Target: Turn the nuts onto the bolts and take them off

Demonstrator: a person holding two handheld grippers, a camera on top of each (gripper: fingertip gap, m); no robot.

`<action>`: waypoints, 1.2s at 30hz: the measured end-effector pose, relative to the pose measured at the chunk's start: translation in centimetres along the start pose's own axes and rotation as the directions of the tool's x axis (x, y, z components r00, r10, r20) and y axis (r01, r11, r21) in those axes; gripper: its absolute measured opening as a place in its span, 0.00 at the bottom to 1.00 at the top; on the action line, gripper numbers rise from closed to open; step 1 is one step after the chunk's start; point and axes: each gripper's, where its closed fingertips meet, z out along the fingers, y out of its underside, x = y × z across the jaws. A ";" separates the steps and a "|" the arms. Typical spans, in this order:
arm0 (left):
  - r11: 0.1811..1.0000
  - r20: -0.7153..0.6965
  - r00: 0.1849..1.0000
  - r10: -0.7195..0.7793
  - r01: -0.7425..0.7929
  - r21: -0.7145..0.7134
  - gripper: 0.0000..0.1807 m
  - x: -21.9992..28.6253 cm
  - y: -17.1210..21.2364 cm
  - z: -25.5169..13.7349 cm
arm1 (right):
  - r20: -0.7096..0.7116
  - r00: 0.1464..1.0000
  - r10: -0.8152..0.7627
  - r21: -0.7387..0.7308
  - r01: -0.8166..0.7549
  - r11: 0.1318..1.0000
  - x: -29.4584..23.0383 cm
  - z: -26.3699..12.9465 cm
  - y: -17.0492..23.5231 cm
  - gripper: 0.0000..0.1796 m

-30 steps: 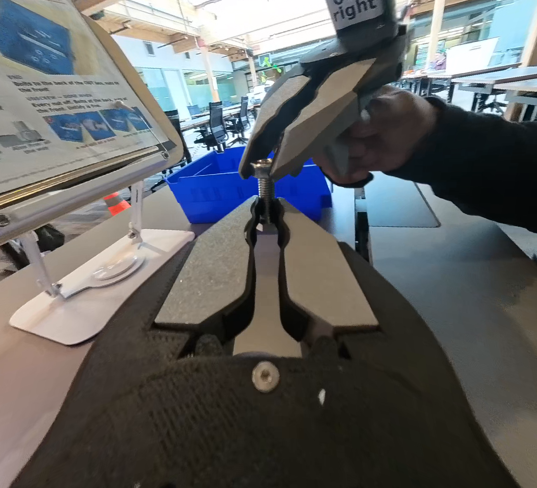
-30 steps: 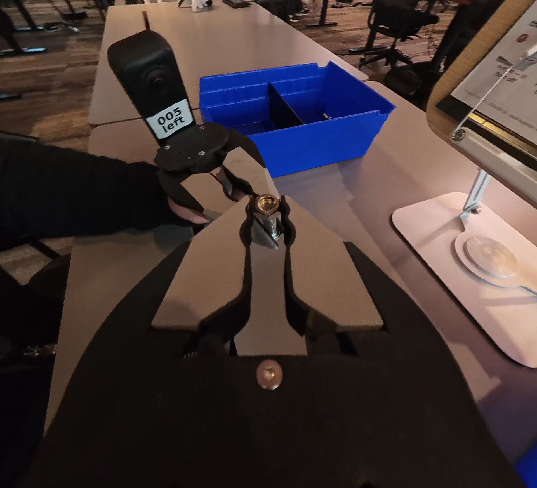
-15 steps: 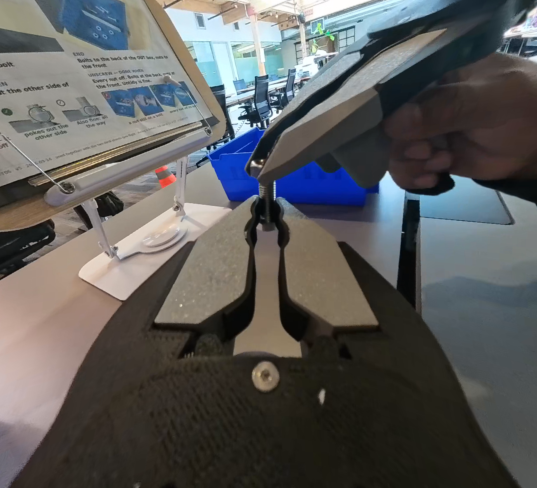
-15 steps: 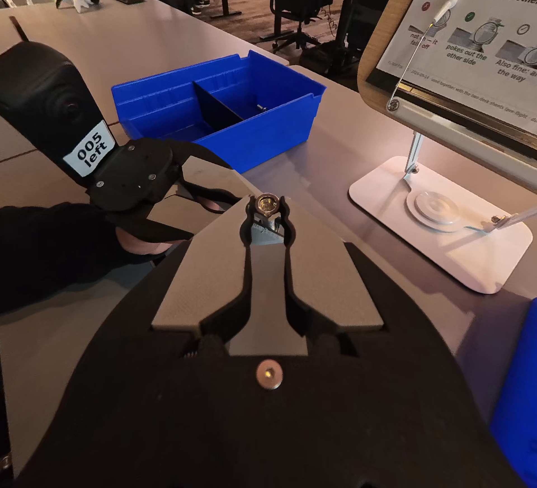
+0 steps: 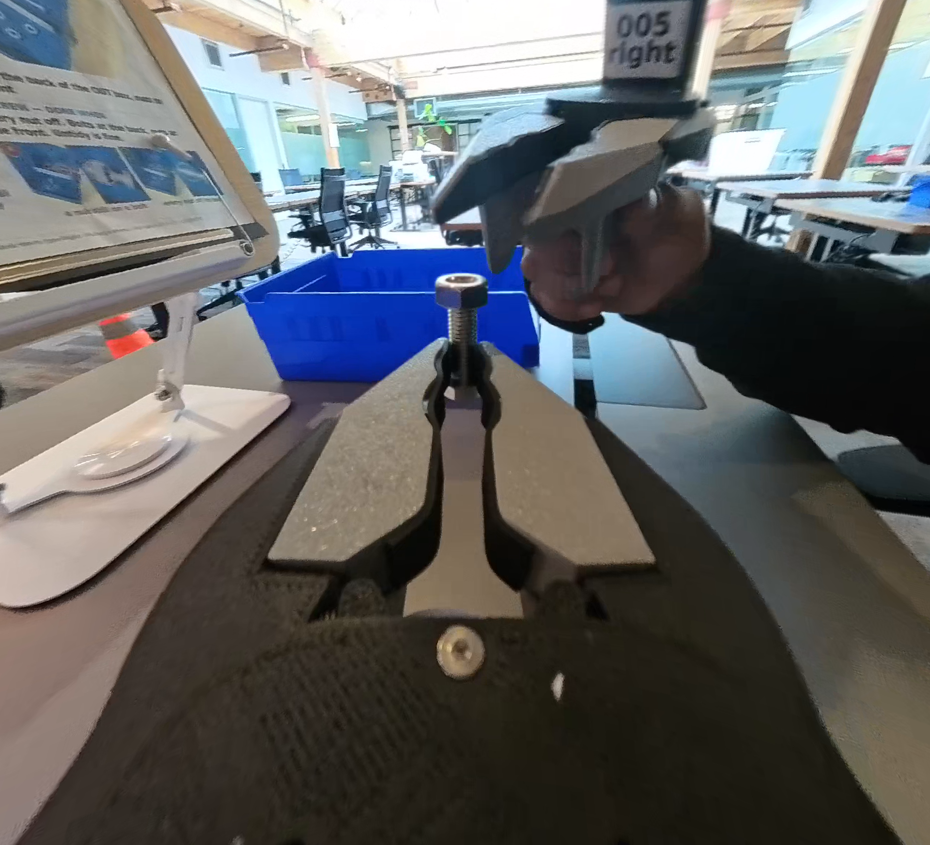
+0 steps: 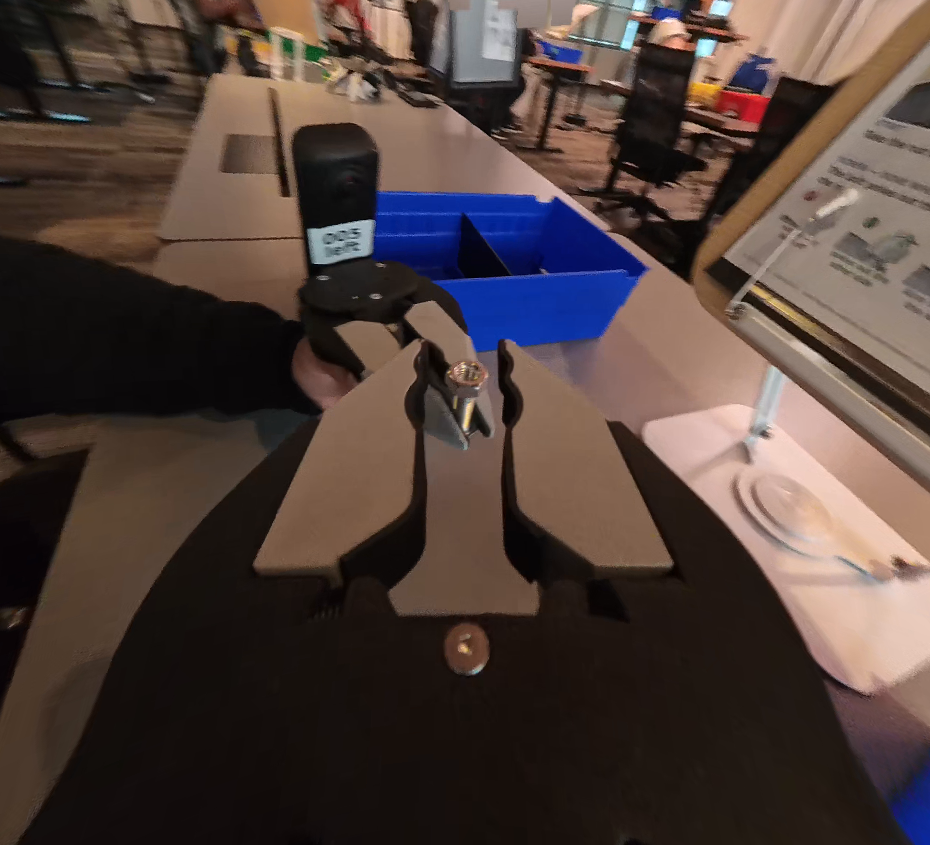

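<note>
Left gripper at frame centre clenched on the threaded steel bolt, upright, with the hexagonal nut at its top; right gripper released, its flat grey fingers spread either side of the nut, blue plastic bin behind.

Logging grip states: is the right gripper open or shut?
Open: the right gripper has its fingers spread either side of the nut, touching neither.
</note>
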 end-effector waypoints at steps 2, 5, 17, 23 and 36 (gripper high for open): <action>0.999 -0.052 0.998 -0.029 0.030 0.013 0.03 0.6 -0.1 0.0 | 0.101 0.994 0.034 -0.001 -0.034 0.999 -0.6 -0.5 0.1 0.14; 0.999 -0.128 0.991 -0.035 0.038 0.018 0.03 1.7 -0.2 0.0 | 0.182 0.982 0.048 -0.036 -0.042 0.998 -0.9 -0.8 0.7 0.18; 0.999 -0.271 0.962 -0.033 0.042 0.026 0.04 4.2 -0.4 -0.1 | 0.327 0.944 -0.033 -0.049 0.052 0.997 -3.3 -0.3 1.3 0.15; 0.999 -0.278 0.960 -0.030 0.039 0.027 0.04 4.4 -0.4 -0.1 | 0.339 0.940 -0.038 -0.051 0.059 0.997 -3.6 -0.2 1.6 0.08; 0.997 0.020 0.997 0.074 -0.074 0.005 0.04 0.8 -0.6 0.3 | 0.087 0.994 0.061 -0.039 -0.057 0.998 -0.6 1.1 1.3 0.08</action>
